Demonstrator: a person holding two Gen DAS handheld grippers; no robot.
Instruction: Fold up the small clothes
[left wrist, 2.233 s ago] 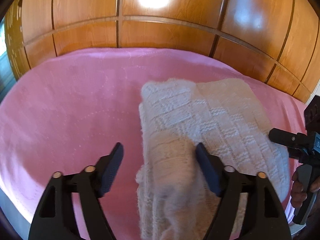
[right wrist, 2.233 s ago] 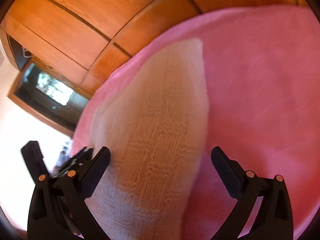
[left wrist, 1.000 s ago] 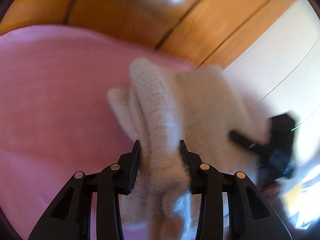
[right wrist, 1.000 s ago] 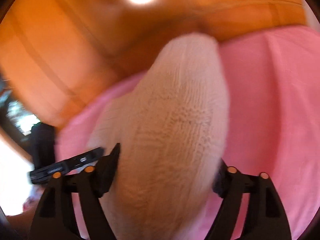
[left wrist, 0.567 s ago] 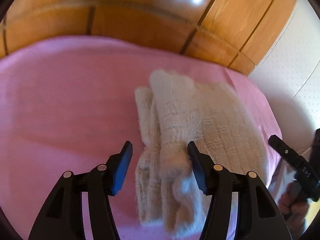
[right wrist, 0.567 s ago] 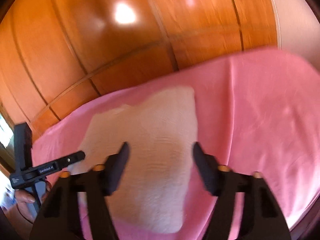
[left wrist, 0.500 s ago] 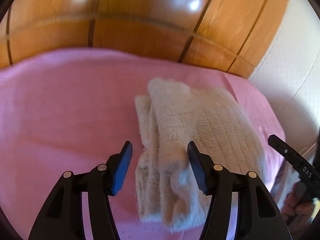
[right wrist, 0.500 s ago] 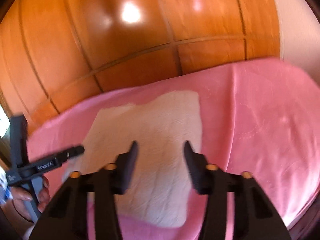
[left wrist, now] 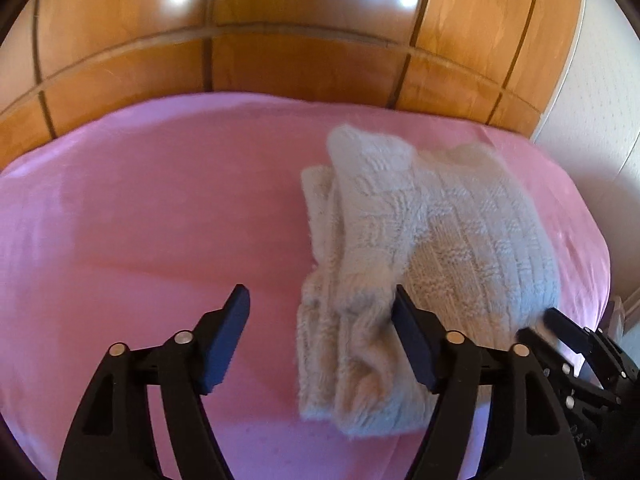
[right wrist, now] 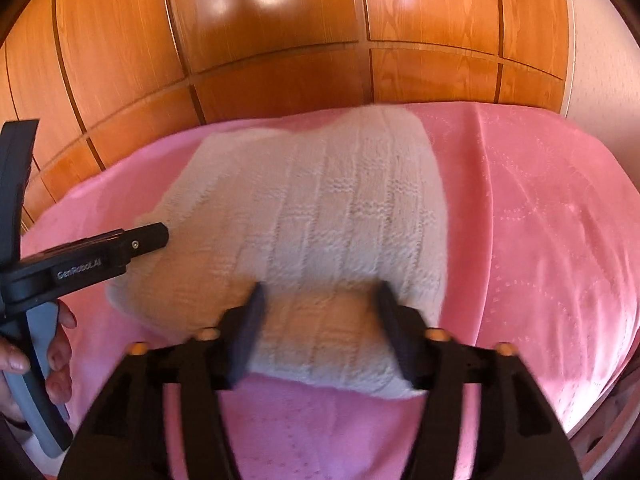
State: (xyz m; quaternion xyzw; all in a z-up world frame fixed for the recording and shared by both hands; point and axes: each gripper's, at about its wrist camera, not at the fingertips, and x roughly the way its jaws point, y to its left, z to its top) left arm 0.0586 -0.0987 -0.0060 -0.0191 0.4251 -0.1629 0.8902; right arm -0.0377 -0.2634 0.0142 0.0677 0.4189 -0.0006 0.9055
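A cream knitted garment [left wrist: 432, 240] lies folded on the pink bed cover [left wrist: 140, 220], right of centre in the left wrist view. My left gripper [left wrist: 320, 312] is open, its right finger beside the garment's near-left fold, holding nothing. In the right wrist view the garment [right wrist: 320, 208] fills the middle. My right gripper [right wrist: 320, 304] is open with its jaws partly apart over the garment's near edge; the fingers are blurred. The left gripper also shows at the left of the right wrist view [right wrist: 144, 240].
A wooden panelled headboard [left wrist: 280, 60] runs behind the bed. A pale wall [left wrist: 600, 120] stands at the right. The bed's right edge [right wrist: 600, 400] drops off close to the garment. Open pink cover lies left of the garment.
Both grippers held the garment a second ago, let go and pulled back. Since half a second ago the left gripper has opened wider and the right gripper has moved closer to the garment's near edge.
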